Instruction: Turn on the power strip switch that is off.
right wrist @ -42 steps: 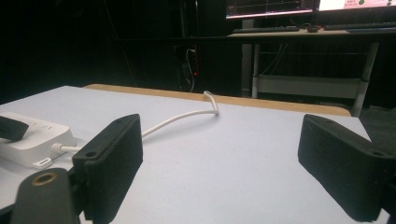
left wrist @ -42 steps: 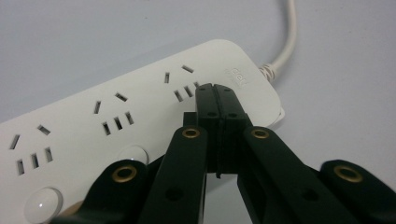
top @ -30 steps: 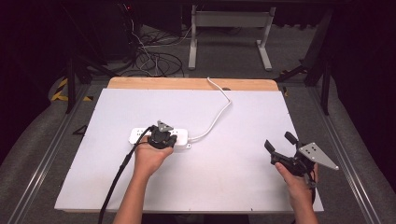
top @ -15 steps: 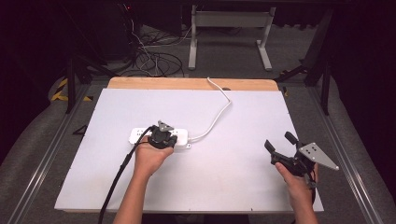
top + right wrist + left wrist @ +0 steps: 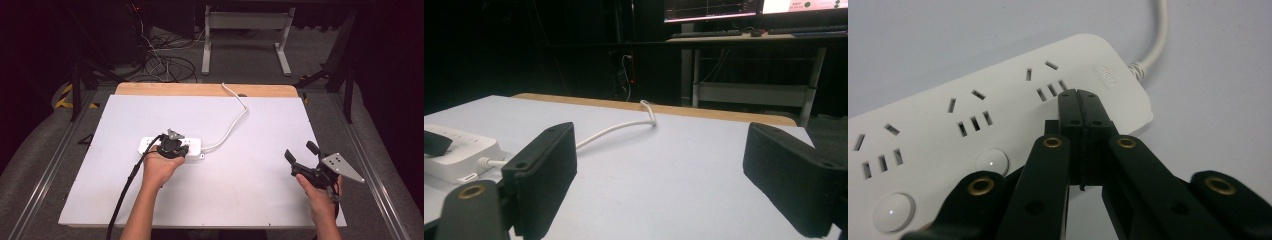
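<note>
Nothing has shifted since the earlier frames. Nearest me on the right, my right gripper (image 5: 301, 150) hovers low over the white table (image 5: 260, 190) with its jaws spread wide and nothing between them. Left of centre, my left gripper (image 5: 1079, 97) has its jaws pressed together, tips resting on the white power strip (image 5: 973, 125) near its cord end. The strip's white cable (image 5: 232, 125) curves away to the far wooden edge (image 5: 200, 90).

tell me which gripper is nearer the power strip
Left. The left gripper, shut, sits right over the power strip; the right gripper, open, is far off to its right.
</note>
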A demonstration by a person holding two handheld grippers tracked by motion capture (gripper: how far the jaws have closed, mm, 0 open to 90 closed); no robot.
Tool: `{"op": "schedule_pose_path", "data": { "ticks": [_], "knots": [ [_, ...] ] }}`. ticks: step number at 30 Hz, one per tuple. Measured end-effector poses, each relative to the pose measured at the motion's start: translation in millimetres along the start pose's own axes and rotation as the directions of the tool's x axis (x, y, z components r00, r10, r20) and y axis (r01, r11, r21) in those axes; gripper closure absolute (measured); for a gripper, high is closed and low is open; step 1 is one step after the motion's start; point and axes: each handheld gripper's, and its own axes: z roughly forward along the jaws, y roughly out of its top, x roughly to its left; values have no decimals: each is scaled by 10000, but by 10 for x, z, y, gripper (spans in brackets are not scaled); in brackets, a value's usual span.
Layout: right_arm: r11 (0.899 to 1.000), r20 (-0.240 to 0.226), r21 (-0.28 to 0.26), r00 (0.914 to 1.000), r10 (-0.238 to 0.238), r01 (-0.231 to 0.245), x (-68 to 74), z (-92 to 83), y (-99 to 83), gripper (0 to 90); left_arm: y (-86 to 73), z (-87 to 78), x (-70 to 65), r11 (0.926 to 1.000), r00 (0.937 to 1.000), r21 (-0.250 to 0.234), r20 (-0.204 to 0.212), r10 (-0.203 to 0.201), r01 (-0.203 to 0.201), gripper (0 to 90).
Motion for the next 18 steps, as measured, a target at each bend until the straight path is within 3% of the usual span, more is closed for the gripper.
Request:
{"op": "schedule_pose_path", "data": {
  "ticks": [9,11,18],
  "knots": [
    [9999,-63,79,10000,-71,71,26,22,-8,150,0,-1,2,10000,10000,-15,21,10,-10,900],
    [9999,-74,108,10000,-51,52,26,25,-15,151,-8,-3,14,9999,9999,-68,116,-119,120,900],
    [9997,-76,207,9999,-113,115,31,40,-26,150,-38,-3,44,9994,9997,-342,263,-17,26,900]
  ]
}}
